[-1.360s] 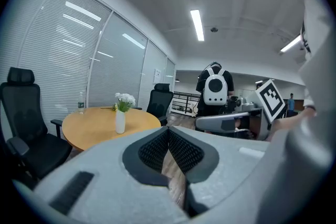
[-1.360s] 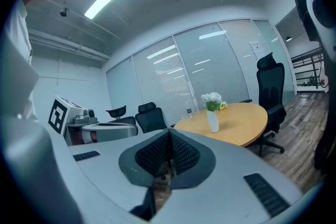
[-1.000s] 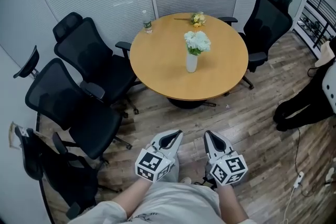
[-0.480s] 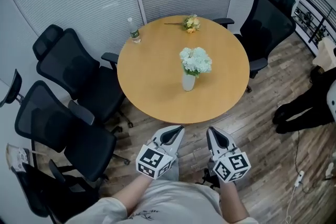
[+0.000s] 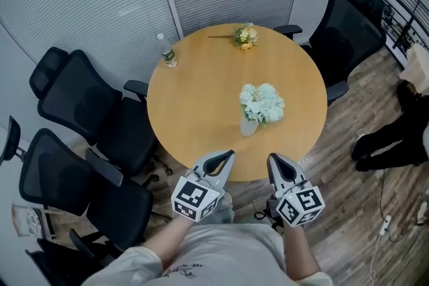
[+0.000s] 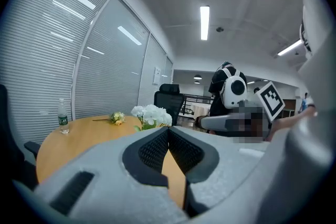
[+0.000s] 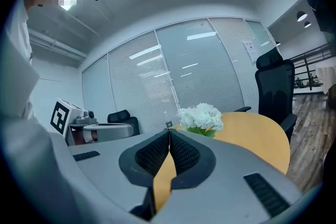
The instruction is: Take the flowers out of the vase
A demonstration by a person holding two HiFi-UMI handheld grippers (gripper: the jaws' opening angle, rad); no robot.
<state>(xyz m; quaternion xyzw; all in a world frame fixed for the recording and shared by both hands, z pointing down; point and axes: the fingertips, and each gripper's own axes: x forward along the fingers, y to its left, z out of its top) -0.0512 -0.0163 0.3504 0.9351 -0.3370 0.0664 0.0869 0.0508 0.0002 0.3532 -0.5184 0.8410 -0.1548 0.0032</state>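
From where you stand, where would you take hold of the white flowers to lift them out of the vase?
Probably on the green stalks just under the white flowers, above the mouth of the vase, coming in level from the near side. The blooms spread wide, while the stalks gather into the narrow, upright vase.
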